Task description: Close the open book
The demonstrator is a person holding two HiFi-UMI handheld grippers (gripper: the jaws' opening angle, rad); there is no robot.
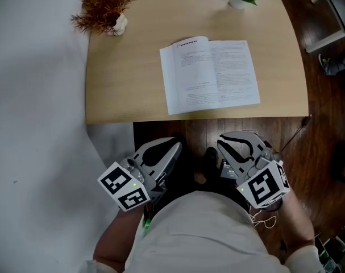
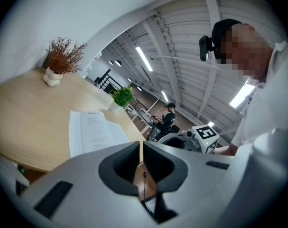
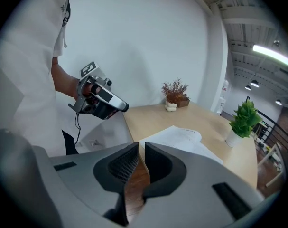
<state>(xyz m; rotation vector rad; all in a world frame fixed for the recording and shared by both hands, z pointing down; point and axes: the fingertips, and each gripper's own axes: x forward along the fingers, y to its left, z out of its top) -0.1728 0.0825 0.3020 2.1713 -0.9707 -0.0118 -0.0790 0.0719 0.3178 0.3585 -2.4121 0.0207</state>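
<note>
Nearest, seen from the head: left gripper (image 1: 173, 147) and right gripper (image 1: 223, 144) low off the table (image 1: 121, 84) edge, open book (image 1: 209, 75) flat mid-table beyond. Left gripper view: jaws pressed together, empty. Right gripper view: same, open book ahead.

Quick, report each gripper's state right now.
Left gripper: shut, holding nothing.
Right gripper: shut, holding nothing.

grey left tool (image 1: 171, 148) and right tool (image 1: 224, 143); black-and-white marker cubes (image 1: 124, 189); white short-sleeved shirt (image 1: 200, 232)
</note>
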